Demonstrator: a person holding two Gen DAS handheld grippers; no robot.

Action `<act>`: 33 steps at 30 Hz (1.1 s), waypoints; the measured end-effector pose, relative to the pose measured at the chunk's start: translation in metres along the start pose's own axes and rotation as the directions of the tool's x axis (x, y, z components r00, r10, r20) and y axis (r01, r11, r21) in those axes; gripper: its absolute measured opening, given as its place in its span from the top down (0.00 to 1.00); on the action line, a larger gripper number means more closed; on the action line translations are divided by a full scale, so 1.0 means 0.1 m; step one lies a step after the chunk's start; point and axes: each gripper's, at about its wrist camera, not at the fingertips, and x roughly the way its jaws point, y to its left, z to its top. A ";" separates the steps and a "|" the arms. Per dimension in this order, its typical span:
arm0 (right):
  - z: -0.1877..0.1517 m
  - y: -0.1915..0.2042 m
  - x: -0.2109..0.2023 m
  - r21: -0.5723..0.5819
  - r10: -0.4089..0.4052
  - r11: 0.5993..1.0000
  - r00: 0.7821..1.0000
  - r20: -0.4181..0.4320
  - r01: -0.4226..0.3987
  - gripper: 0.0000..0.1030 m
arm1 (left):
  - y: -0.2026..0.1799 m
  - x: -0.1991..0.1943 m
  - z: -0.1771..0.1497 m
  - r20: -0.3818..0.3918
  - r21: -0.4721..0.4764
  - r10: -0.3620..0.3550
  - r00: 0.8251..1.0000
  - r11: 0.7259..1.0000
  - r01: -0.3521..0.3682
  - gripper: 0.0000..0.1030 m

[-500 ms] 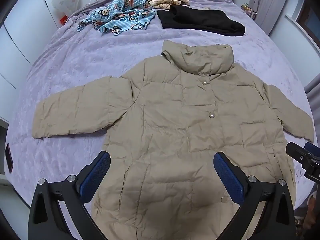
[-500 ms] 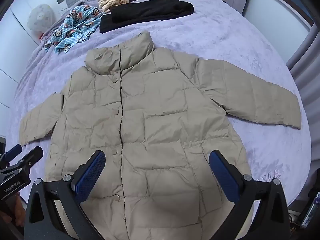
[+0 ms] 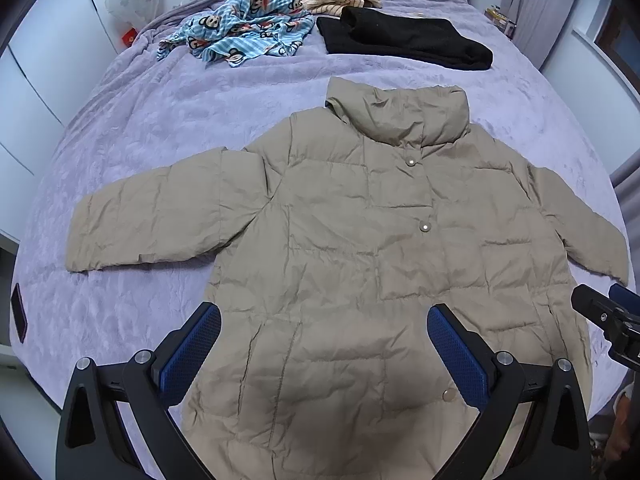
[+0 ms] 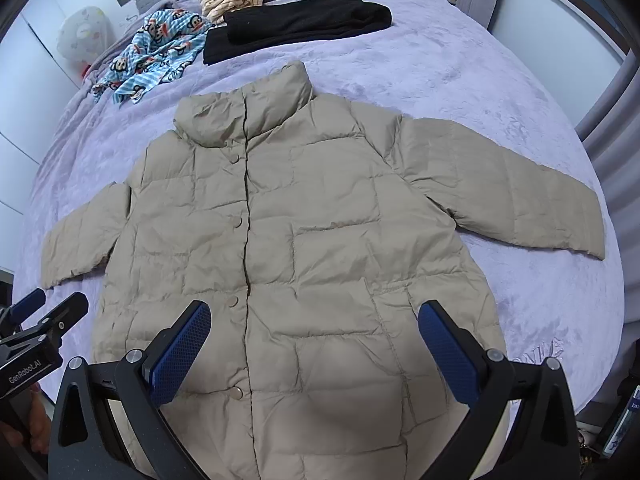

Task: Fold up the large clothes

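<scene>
Jacket (image 3: 360, 240) spread flat on bed (image 3: 140, 140), unfolded. Left gripper (image 3: 324, 356) and right gripper (image 4: 314, 354) hover, fingers spread, empty (sleeves next, I judge).

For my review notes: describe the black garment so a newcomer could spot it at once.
On the lavender bedspread, look past the collar of the spread-out beige puffer jacket. The black garment lies folded flat there, plain and dark beside the crumpled blue monkey-print fabric.
</scene>
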 end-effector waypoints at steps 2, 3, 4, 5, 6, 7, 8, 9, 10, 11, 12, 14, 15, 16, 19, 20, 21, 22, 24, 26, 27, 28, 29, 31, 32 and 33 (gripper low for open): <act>-0.01 0.01 -0.01 -0.003 0.003 1.000 1.000 0.000 -0.003 0.00 | 0.00 0.00 0.00 -0.001 -0.001 0.001 1.000 1.000 -0.001 0.00; -0.01 0.01 -0.01 -0.003 0.004 1.000 1.000 0.000 -0.004 0.00 | 0.00 0.00 0.00 0.000 0.000 0.001 1.000 1.000 -0.001 0.00; 0.00 0.01 -0.01 -0.004 0.006 1.000 1.000 -0.001 -0.006 0.00 | -0.01 0.00 0.00 0.000 0.001 0.003 1.000 1.000 -0.003 0.00; -0.01 0.01 -0.02 -0.003 0.006 1.000 1.000 0.000 -0.006 0.00 | -0.02 0.00 0.00 0.001 0.003 0.006 1.000 1.000 -0.006 0.00; 0.00 0.01 -0.01 -0.003 0.006 1.000 1.000 0.000 -0.006 0.00 | -0.02 0.00 0.00 0.001 0.005 0.006 1.000 1.000 -0.006 0.00; 0.00 0.01 -0.01 -0.004 0.006 1.000 1.000 -0.001 -0.006 0.00 | -0.02 0.00 0.00 0.002 0.006 0.007 1.000 1.000 -0.007 0.00; -0.01 0.01 -0.02 -0.004 0.006 1.000 1.000 -0.001 -0.006 0.00 | -0.03 0.01 0.01 0.001 0.006 0.008 1.000 1.000 -0.008 0.00; -0.01 0.01 -0.02 -0.004 0.005 1.000 1.000 0.000 -0.005 0.00 | -0.03 0.01 0.01 0.000 0.005 0.008 1.000 1.000 -0.008 0.00; -0.01 0.01 -0.01 -0.005 0.005 1.000 1.000 0.000 -0.005 0.00 | -0.03 0.01 0.01 0.000 0.005 0.007 1.000 1.000 -0.007 0.00; 0.00 0.01 -0.01 -0.005 0.005 1.000 1.000 -0.001 -0.005 0.00 | -0.03 0.01 0.01 0.000 0.006 0.007 1.000 1.000 -0.007 0.00; 0.00 0.01 -0.01 -0.004 0.005 1.000 1.000 -0.001 -0.005 0.00 | -0.03 0.01 0.01 0.000 0.007 0.008 1.000 1.000 -0.008 0.00; 0.00 0.01 -0.01 -0.004 0.005 1.000 1.000 -0.002 -0.005 0.00 | -0.03 0.01 0.00 0.003 0.010 0.011 1.000 1.000 -0.011 0.00; 0.00 0.01 -0.01 -0.004 0.004 1.000 1.000 -0.001 -0.004 0.00 | -0.03 0.01 0.00 0.003 0.012 0.012 1.000 1.000 -0.012 0.00; 0.00 0.01 -0.01 -0.004 0.004 1.000 1.000 -0.002 -0.004 0.00 | -0.04 0.01 0.00 0.002 0.011 0.011 1.000 1.000 -0.011 0.00; 0.00 0.01 -0.01 -0.005 0.005 1.000 1.000 -0.001 -0.005 0.00 | -0.04 0.01 -0.01 0.003 0.008 0.011 1.000 1.000 -0.011 0.00; 0.00 0.01 -0.01 -0.006 0.004 1.000 1.000 -0.001 -0.004 0.00 | -0.04 0.01 0.00 0.003 0.009 0.012 1.000 1.000 -0.012 0.00; 0.01 0.01 -0.01 -0.005 0.005 1.000 1.000 -0.002 -0.005 0.00 | -0.04 0.01 0.00 0.003 0.009 0.012 1.000 1.000 -0.012 0.00; 0.00 0.01 -0.01 -0.005 0.006 1.000 1.000 -0.002 -0.006 0.00 | -0.04 0.01 0.00 0.002 0.009 0.011 1.000 1.000 -0.011 0.00; 0.00 0.01 -0.01 -0.004 0.006 1.000 1.000 -0.002 -0.006 0.00 | -0.04 0.01 0.00 0.002 0.008 0.012 1.000 1.000 -0.012 0.00; 0.00 0.01 -0.01 -0.003 0.006 1.000 1.000 -0.002 -0.006 0.00 | -0.04 0.01 0.00 0.002 0.008 0.013 1.000 1.000 -0.013 0.00; 0.01 0.01 -0.01 -0.004 0.006 1.000 1.000 -0.002 -0.006 0.00 | -0.04 0.02 -0.01 0.002 0.007 0.012 1.000 1.000 -0.012 0.00; 0.00 0.02 -0.01 -0.005 0.006 1.000 1.000 -0.002 -0.006 0.00 | -0.05 0.03 -0.01 0.001 0.006 0.012 1.000 1.000 -0.012 0.00; 0.00 0.02 -0.01 -0.006 0.005 1.000 1.000 -0.002 -0.005 0.00 | -0.05 0.03 -0.01 0.000 0.006 0.012 1.000 1.000 -0.012 0.00; 0.01 0.03 -0.01 -0.007 0.006 1.000 1.000 -0.004 -0.006 0.00 | -0.05 0.03 -0.01 0.002 0.008 0.012 1.000 1.000 -0.012 0.00; 0.01 0.03 -0.01 -0.006 0.005 1.000 1.000 -0.003 -0.005 0.00 | -0.05 0.03 -0.01 0.002 0.008 0.012 1.000 1.000 -0.012 0.00; 0.01 0.03 0.00 -0.005 0.005 1.000 1.000 -0.002 -0.005 0.00 | -0.04 0.03 0.00 0.001 0.007 0.011 1.000 1.000 -0.011 0.00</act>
